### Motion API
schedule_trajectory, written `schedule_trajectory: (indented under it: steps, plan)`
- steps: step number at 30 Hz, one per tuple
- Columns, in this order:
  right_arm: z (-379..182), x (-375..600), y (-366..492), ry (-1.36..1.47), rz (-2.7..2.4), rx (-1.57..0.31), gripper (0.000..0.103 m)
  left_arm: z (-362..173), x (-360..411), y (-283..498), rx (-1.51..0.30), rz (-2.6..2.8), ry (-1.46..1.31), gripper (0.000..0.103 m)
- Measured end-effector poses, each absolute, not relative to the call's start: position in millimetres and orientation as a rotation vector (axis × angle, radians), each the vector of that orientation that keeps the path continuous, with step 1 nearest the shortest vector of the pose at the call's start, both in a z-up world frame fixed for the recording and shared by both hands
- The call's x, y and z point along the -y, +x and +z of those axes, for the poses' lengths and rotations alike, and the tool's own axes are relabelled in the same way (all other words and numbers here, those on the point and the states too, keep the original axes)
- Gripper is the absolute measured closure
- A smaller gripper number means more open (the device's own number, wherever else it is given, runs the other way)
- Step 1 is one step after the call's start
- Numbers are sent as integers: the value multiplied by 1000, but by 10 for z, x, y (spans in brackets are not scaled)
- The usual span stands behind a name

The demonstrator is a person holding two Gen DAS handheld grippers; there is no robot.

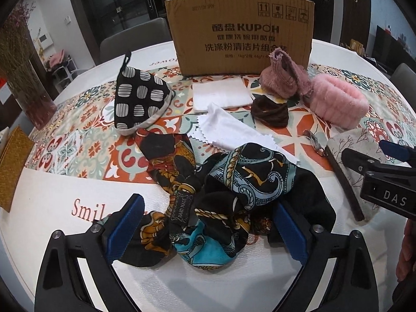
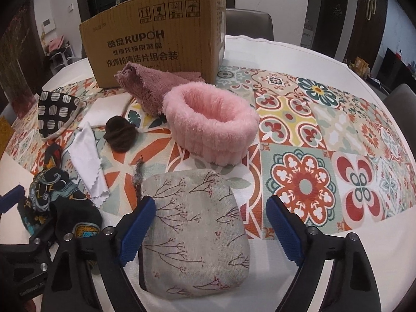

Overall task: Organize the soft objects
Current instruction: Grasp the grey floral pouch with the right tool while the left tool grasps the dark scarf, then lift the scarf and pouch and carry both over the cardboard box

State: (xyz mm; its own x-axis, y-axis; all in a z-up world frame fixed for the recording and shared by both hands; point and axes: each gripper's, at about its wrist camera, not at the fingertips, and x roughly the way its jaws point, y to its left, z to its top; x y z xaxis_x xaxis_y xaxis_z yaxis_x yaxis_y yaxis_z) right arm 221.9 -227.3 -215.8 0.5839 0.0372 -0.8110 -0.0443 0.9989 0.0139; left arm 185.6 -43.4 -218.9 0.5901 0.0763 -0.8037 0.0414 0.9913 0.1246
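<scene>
A crumpled black, blue and gold patterned scarf [image 1: 234,182] lies at the table's near edge. My left gripper [image 1: 208,223] stands open and low astride it, one blue pad on each side of the bundle. A grey fabric pouch [image 2: 192,228] printed with branches lies flat between the fingers of my right gripper [image 2: 210,228]. That gripper is open too: the left pad is at the pouch's zipper edge and the right pad stands apart from it. The cardboard box [image 2: 156,46] stands upright at the back of the table.
On the patterned tablecloth [image 2: 312,130] lie a pink fluffy ring [image 2: 210,122], a mauve fleece piece [image 2: 145,91], a brown scrunchie [image 2: 119,132], a white zigzag-edged cloth [image 2: 88,156], a folded white cloth [image 1: 221,92] and a dotted black pot holder [image 1: 140,98]. A vase [image 1: 23,78] stands far left.
</scene>
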Motion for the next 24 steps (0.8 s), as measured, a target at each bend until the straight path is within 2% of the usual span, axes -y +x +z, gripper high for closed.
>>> schedule_trajectory:
  steps: [3,7,12,15,18,24]
  plan:
    - [-2180,2276,2212,8,60,-949,25,-2235,426,1870,-959,7,112,21]
    - [-2186,2263,2205,23,85,-952,39,-2273,398,1869,-979,-10,60,30]
    - [-2152,2241,2162,14,89,-944,62,-2261,403,1832,-971,-14,44,57]
    - [-2116,2255,2129,12,100,-943,74,-2242,430,1794,-970,-21,37,68]
    - [-2077,2280,2083,21,115,-943,81,-2206,451,1737,-969,-21,28,76]
    - [-1957,2318,1957,28,143,-925,88,-2070,498,1597,-945,-23,20,80]
